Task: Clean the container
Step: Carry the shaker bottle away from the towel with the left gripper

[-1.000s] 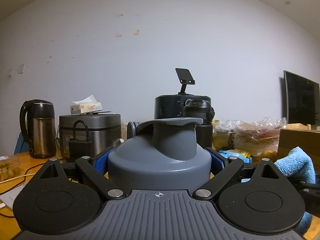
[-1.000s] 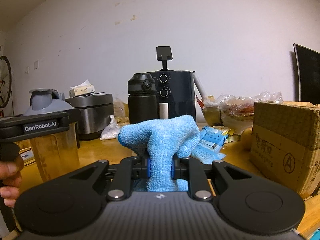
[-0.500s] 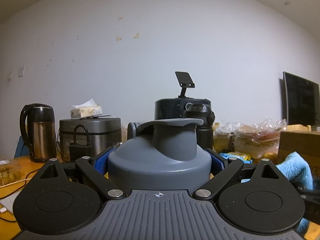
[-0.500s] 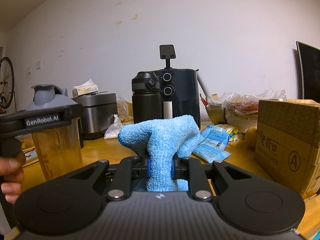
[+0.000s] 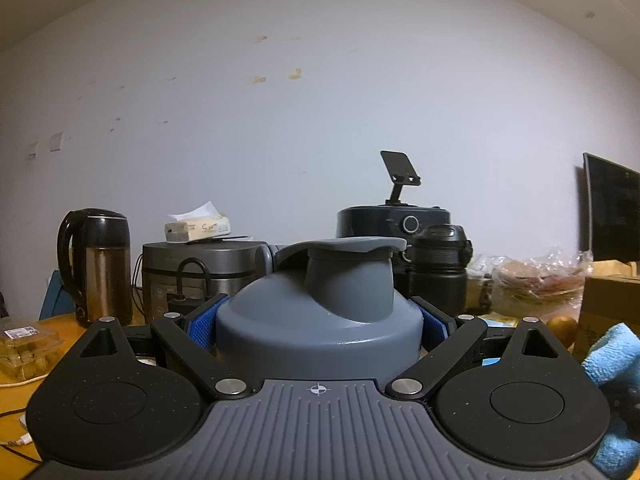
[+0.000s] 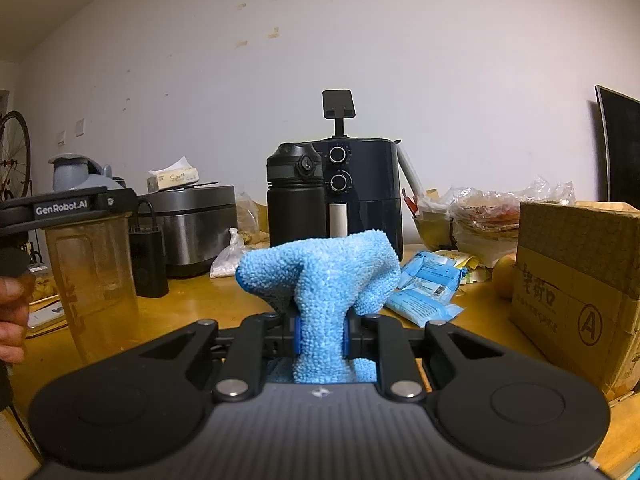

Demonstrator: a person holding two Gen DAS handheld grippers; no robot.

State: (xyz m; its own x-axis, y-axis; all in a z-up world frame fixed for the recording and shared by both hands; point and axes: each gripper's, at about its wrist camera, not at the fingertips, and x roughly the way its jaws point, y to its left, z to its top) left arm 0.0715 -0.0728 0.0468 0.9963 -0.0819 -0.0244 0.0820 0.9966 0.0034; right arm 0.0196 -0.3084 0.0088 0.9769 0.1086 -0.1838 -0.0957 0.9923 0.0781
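A shaker container with a grey lid (image 5: 344,280) and a clear, yellowish body (image 6: 92,272) is held upright above the wooden table. My left gripper (image 5: 320,316) is shut on it just under the lid, blue pads (image 5: 204,322) pressing both sides. The right wrist view shows the same gripper (image 6: 68,208) from the side, with a hand (image 6: 12,312) behind it. My right gripper (image 6: 320,328) is shut on a fluffy blue cloth (image 6: 320,272), which bunches out past the fingers, to the right of the container. The cloth (image 5: 612,352) also shows at the left wrist view's right edge.
Along the wall stand a kettle (image 5: 96,264), a rice cooker (image 5: 200,276) with a tissue box on top, a black bottle (image 6: 296,200) and an air fryer (image 6: 360,184). A cardboard box (image 6: 576,288) is on the right, blue packets (image 6: 428,284) beside it.
My left gripper has lifted the container a little; it sits higher in the right wrist view. The right gripper and its cloth have stayed put.
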